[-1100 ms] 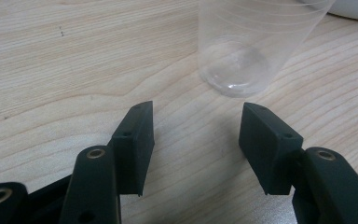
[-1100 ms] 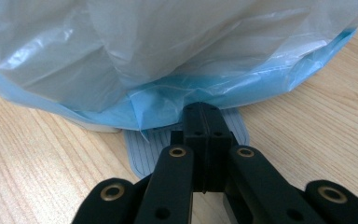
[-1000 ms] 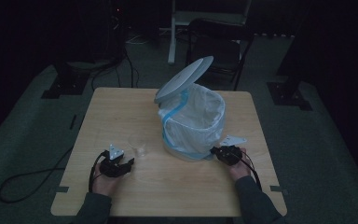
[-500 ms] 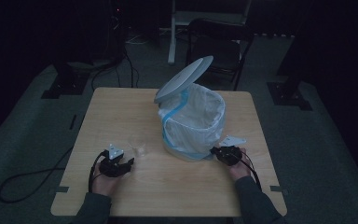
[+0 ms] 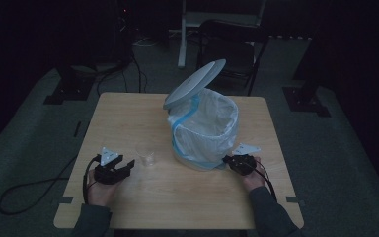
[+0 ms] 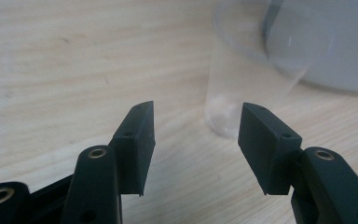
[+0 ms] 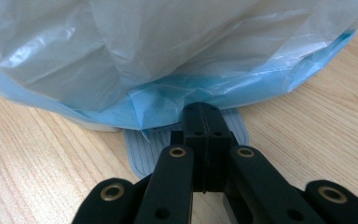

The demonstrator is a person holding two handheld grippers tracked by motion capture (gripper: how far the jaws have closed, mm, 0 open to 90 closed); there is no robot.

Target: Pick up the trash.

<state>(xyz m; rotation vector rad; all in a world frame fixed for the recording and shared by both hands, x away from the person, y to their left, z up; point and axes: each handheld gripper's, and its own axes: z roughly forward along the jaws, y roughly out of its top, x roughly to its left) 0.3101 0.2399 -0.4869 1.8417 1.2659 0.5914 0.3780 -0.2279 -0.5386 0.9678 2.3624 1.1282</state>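
A small bin [image 5: 205,128] lined with a white bag with a blue hem [image 7: 168,46] stands right of centre on the table, its lid [image 5: 195,84] tilted up. My right gripper [image 5: 227,159] is at the bin's foot. Its jaws are shut together [image 7: 204,109], with their tips resting on the ribbed grey pedal [image 7: 140,149]. A clear plastic cup [image 5: 146,155] stands upright left of the bin. My left gripper [image 5: 127,166] is open and points at it. In the left gripper view the cup [image 6: 242,84] stands just beyond the gripper [image 6: 196,112], right of the gap between the jaws and apart from both.
The wooden table [image 5: 128,113] has bare room to the left and front. A dark chair [image 5: 232,44] stands behind the far edge. A cable [image 5: 24,190] trails from the left gripper off the table's left side. The bin's grey wall [image 6: 326,51] rises behind the cup.
My left gripper has lifted a little and shifted slightly left in the high view. The right gripper, the bin and the raised lid have stayed as they were.
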